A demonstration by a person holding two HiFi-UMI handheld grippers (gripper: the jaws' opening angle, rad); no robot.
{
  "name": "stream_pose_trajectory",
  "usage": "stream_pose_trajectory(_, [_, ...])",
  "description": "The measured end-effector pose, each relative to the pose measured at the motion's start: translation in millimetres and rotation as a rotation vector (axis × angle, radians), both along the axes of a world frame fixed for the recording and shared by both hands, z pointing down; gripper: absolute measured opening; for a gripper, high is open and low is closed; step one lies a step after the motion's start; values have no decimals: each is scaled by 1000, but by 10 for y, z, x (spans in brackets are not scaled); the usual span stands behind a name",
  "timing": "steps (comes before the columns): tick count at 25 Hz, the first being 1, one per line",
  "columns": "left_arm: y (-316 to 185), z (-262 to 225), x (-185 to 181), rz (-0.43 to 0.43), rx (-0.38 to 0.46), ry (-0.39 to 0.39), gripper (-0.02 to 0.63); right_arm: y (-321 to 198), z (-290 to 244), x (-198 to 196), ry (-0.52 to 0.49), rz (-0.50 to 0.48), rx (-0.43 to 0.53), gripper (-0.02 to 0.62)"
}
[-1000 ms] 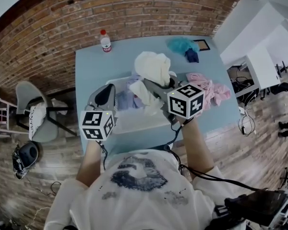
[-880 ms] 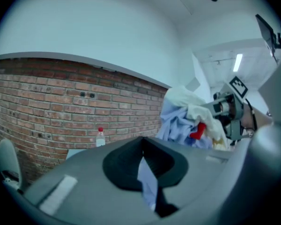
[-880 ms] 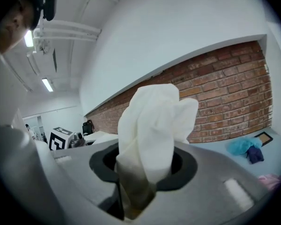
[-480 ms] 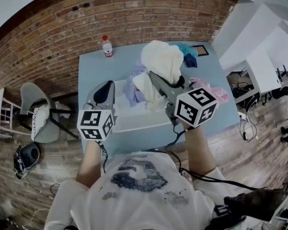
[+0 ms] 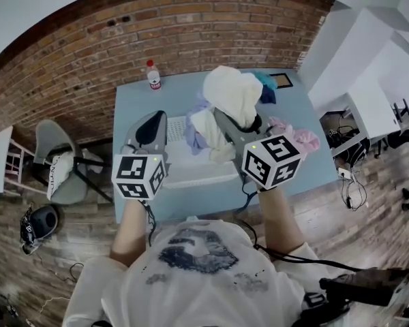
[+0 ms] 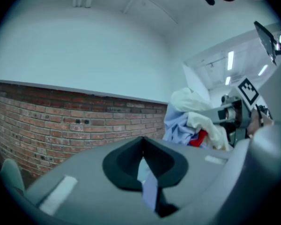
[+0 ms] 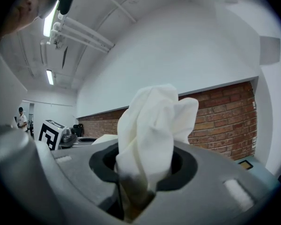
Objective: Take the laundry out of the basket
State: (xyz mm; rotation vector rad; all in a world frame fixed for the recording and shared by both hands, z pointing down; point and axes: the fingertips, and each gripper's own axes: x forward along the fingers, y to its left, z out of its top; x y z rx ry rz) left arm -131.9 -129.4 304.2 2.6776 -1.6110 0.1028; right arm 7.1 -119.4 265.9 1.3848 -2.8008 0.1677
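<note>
A white mesh basket [image 5: 204,172] stands on the light blue table [image 5: 133,107]. My right gripper [image 5: 242,121] is shut on a cream-white garment [image 5: 228,90], held up above the basket; the cloth bunches out of the jaws [image 7: 152,125]. A lavender garment [image 5: 193,133] and a cream piece hang beneath that bundle over the basket. My left gripper [image 5: 153,125] is raised at the basket's left side, jaws shut, with a thin pale lavender strip of cloth [image 6: 150,191] pinched between them. In the left gripper view the lifted bundle [image 6: 192,121] shows to the right.
Pink clothes [image 5: 296,135] lie on the table's right side and a teal garment [image 5: 266,80] at the back right. A bottle [image 5: 153,75] stands at the back left. A grey chair [image 5: 54,162] is left of the table, with a brick wall behind.
Both grippers have risen. The cream garment has come higher above the basket, and the lavender garment has lifted out with it.
</note>
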Motion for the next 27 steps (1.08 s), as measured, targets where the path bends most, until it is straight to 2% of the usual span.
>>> stream_pose_trajectory(12, [239, -308, 346, 1, 62, -9, -9, 249, -168, 232, 5, 2, 54, 156])
stream_pose_trajectory(27, [222, -258, 686, 7, 47, -18, -9, 238, -138, 572, -8, 7, 50, 156])
